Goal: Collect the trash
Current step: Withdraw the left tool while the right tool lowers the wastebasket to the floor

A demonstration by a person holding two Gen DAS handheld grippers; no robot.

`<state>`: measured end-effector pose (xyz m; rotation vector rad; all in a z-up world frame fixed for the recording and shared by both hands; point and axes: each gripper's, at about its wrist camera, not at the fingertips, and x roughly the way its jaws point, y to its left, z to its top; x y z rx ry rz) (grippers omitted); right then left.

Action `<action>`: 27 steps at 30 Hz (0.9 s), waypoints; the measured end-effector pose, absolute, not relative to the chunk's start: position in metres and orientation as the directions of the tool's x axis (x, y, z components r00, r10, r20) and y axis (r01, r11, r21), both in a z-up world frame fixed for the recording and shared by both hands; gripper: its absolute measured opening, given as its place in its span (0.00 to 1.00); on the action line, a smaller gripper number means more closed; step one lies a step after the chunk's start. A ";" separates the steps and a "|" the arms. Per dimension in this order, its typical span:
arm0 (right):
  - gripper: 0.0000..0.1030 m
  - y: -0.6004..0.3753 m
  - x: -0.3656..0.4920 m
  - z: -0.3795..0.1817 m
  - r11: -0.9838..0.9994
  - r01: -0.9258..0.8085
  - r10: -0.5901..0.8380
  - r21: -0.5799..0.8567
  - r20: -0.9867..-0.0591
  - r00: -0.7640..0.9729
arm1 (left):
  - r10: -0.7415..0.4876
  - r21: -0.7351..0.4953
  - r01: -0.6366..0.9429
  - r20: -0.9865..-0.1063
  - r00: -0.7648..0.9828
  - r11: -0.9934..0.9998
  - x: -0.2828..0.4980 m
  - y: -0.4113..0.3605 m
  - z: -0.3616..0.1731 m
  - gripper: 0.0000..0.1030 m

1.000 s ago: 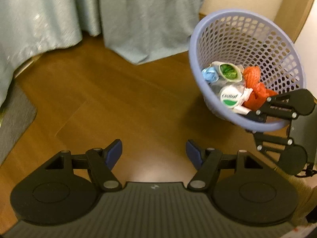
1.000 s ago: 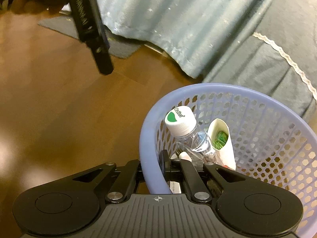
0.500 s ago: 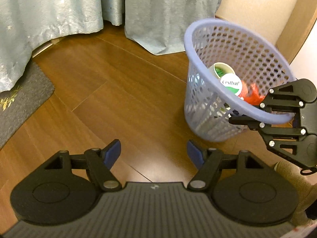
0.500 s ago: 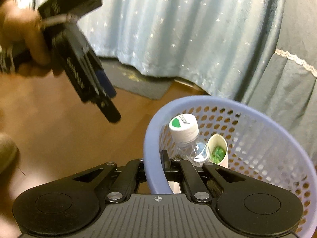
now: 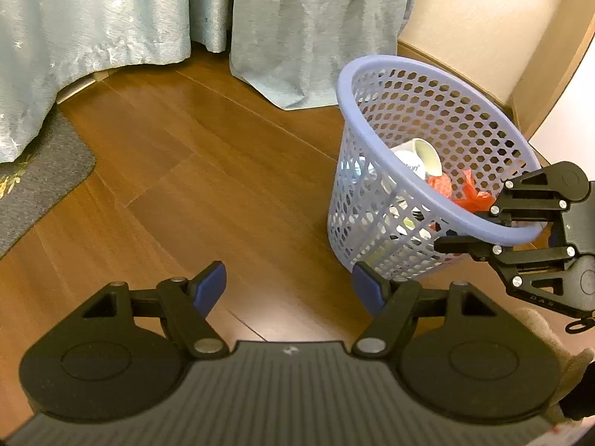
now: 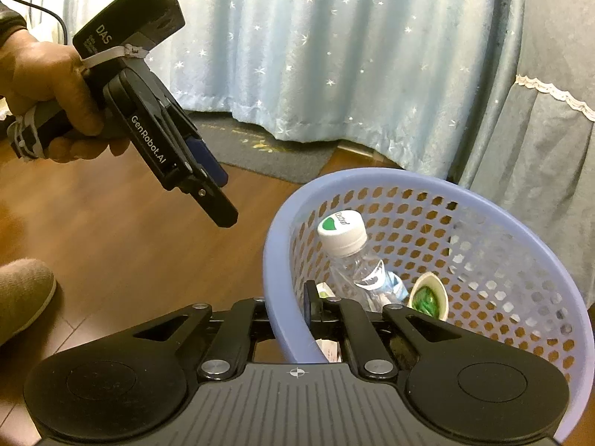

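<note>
My right gripper (image 6: 293, 312) clamped on near rim of lavender mesh basket (image 5: 438, 119), tipped basket since righted, base back on wood floor (image 5: 208, 186). Bottle (image 6: 349, 249), paper cup (image 6: 427, 295), red wrapper (image 5: 461, 189) inside. My left gripper (image 5: 288, 286) apart, empty. Judged: collection near done.

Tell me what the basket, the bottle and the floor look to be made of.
Basket: lavender plastic, probably; moulded mesh of holes, smooth rim. Bottle: clear thin plastic, see-through, with a ribbed white cap. Floor: glossy wood or wood-look planks; grain and seams show, light reflects.
</note>
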<state>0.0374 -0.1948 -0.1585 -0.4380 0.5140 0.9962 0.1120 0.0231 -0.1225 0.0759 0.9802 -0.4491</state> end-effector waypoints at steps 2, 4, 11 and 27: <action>0.12 -0.199 0.036 -0.159 0.482 -0.868 0.671 -0.116 -0.588 0.451 | -0.339 -0.142 0.406 -0.815 0.469 0.903 0.111 0.021 -0.124 0.68; 0.20 -0.207 0.036 -0.159 0.494 -0.863 0.668 -0.106 -0.589 0.455 | -0.344 -0.144 0.411 -0.816 0.465 0.900 0.110 0.020 -0.125 0.69; 0.56 -0.227 0.032 -0.149 0.505 -0.859 0.685 -0.089 -0.565 0.461 | -0.346 -0.150 0.410 -0.817 0.461 0.900 0.108 0.019 -0.126 0.69; 0.65 -0.245 0.032 -0.111 0.542 -0.840 0.715 -0.020 -0.513 0.474 | -0.333 -0.095 0.432 -0.788 0.519 0.897 0.104 0.002 -0.098 0.83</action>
